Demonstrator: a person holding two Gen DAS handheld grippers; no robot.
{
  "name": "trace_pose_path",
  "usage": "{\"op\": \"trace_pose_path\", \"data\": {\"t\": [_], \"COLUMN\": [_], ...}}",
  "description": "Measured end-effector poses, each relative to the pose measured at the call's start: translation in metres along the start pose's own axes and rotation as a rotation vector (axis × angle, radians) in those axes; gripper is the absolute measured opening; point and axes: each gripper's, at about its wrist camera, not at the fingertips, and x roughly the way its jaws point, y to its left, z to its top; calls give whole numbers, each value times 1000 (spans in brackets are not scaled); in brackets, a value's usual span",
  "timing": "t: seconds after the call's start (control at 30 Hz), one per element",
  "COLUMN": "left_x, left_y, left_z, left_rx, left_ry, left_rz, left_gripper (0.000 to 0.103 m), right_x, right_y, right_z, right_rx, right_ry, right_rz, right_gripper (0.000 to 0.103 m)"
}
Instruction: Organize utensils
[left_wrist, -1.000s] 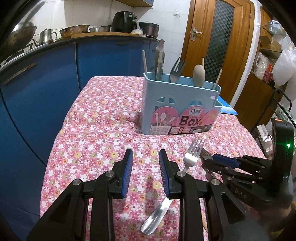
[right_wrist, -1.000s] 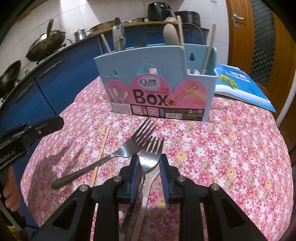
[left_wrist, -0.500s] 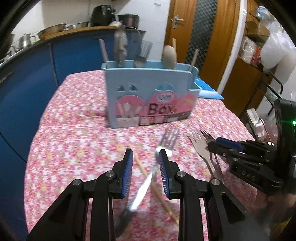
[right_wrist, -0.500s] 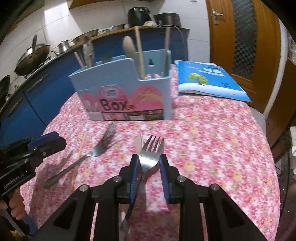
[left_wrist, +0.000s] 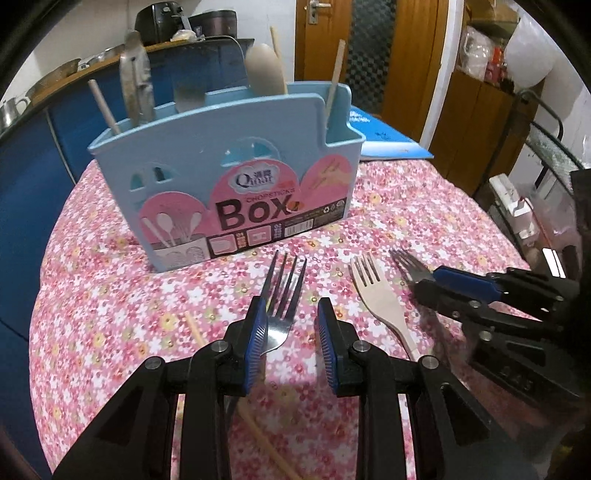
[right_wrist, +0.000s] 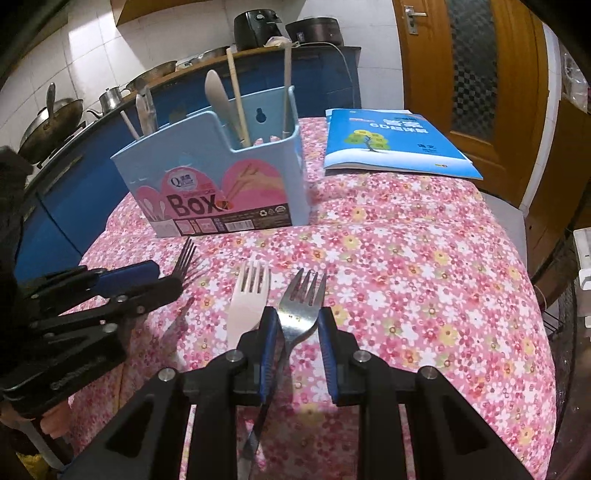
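A light blue utensil box (left_wrist: 236, 173) (right_wrist: 221, 184) stands on the floral tablecloth with spoons and chopsticks in it. My left gripper (left_wrist: 291, 339) is open around the neck of a steel fork (left_wrist: 282, 291) lying on the cloth, tines toward the box. My right gripper (right_wrist: 295, 343) is open around a second steel fork (right_wrist: 301, 306), also seen in the left wrist view (left_wrist: 410, 264). A white plastic fork (left_wrist: 373, 295) (right_wrist: 245, 302) lies between them. A wooden chopstick (left_wrist: 195, 328) lies under my left gripper.
A blue booklet (right_wrist: 388, 144) lies at the table's far right, behind the box. Blue kitchen cabinets (left_wrist: 33, 192) curve around the far left, with pots on the counter. A wooden door (right_wrist: 472, 74) is beyond the table. The table edge drops off at right.
My left gripper has swung right and closed in over the steel fork, which now lies between its fingers. My right gripper has shifted right with its fork still between its fingers.
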Motion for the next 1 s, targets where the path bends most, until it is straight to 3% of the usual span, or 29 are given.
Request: {"op": "trace_pose_path", "data": {"t": [0.2, 0.23, 0.4, 0.73, 1.0], "left_x": [16, 17, 7, -8, -40], "left_y": [-1, 1, 8, 47, 71], "left_z": [1, 1, 4, -3, -8], "left_rx": [-7, -13, -34, -154, -205], "left_ry": [20, 9, -36, -41, -110], "left_rz": [49, 54, 19, -103, -148], "left_gripper": [27, 15, 1, 0, 0], "right_x": [-3, -4, -5, 5, 16], "right_y": [-6, -7, -12, -13, -21], "right_z": [-1, -1, 0, 3, 16], "right_rx": [18, 23, 34, 44, 101], "right_ry": [-4, -3, 8, 62, 96], "right_rz": [14, 21, 37, 82, 166], "right_gripper": [25, 26, 30, 32, 33]}}
